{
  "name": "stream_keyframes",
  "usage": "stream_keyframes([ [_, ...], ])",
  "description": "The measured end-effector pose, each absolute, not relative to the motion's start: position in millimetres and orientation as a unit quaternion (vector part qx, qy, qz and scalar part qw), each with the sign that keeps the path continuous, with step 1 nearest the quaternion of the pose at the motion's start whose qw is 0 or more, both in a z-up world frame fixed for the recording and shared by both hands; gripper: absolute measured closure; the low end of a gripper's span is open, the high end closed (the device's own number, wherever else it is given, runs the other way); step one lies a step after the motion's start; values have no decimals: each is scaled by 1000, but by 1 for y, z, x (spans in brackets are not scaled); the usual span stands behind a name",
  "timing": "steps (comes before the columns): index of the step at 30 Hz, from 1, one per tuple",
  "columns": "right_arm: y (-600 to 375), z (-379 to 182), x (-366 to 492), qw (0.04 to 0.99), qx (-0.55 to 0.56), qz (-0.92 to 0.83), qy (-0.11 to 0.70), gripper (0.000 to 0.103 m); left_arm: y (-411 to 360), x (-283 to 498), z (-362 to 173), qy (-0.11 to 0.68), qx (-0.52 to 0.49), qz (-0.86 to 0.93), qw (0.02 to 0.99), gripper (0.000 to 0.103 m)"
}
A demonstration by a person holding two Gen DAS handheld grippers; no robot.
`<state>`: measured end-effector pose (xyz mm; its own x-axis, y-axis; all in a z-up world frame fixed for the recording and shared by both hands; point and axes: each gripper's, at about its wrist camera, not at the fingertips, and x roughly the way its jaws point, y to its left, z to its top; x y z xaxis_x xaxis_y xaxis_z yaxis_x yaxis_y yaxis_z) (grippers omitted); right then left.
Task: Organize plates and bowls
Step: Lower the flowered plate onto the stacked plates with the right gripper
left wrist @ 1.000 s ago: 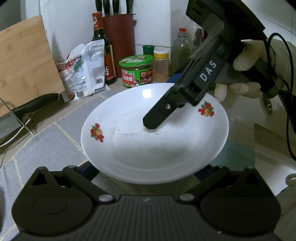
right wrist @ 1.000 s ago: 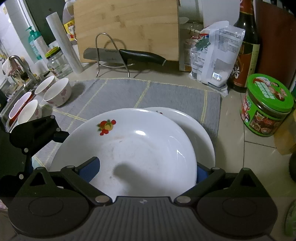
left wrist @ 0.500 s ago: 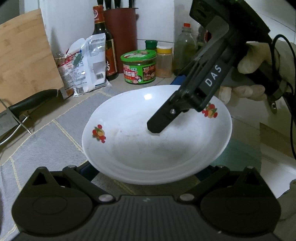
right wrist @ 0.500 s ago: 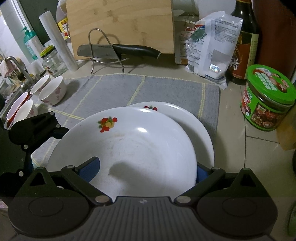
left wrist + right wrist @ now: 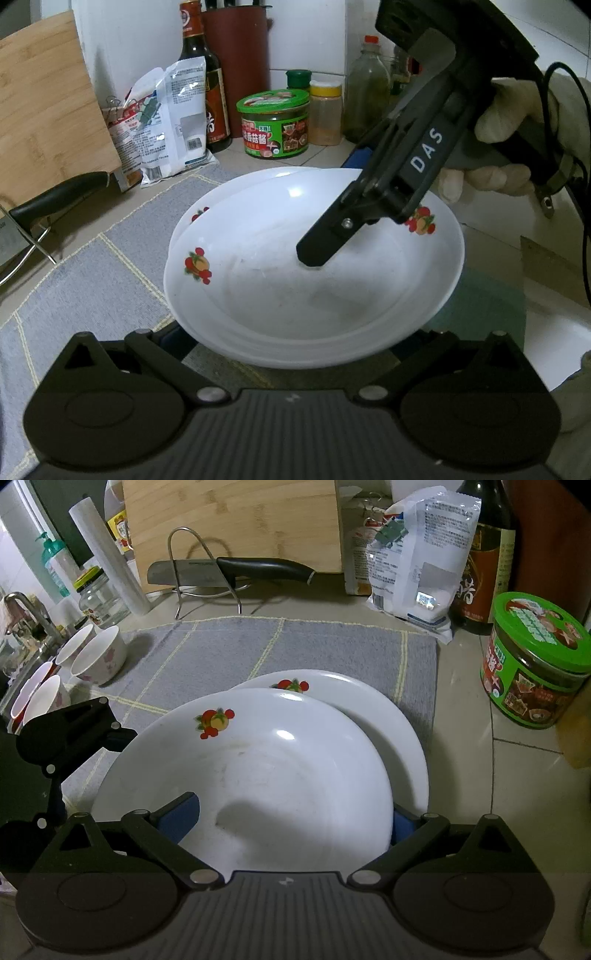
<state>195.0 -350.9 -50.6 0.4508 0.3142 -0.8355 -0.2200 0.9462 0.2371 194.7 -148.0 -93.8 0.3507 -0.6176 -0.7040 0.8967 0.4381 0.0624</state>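
Currently noted above the grey mat (image 5: 332,646): upper plate (image 5: 258,760), white glazed ware with fruit decals, overlapping the lower plate (image 5: 399,731) and offset from it; contact between the two not determinable. Pinched at the rim by the right gripper (image 5: 291,819), with one finger across the inner face and the other behind the edge. Flanked at the opposite rim by the left gripper (image 5: 295,343), whether clamped or released not determinable. Judged rigid, moderately heavy, slick on the glaze, and liable to chip against its mate. Best taken at the rim, pads on both faces, with support from the opposite side. Recommend level, slow lowering until nested. Bowls (image 5: 96,657) recorded at the mat's left edge, well apart from the plates.
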Motion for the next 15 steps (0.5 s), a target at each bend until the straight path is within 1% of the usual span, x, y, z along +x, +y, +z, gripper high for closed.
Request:
stream_keyframes([
  [15, -352, -54, 198, 847, 55, 149, 507, 0, -152, 194, -95, 310, 240, -475, 788, 1],
])
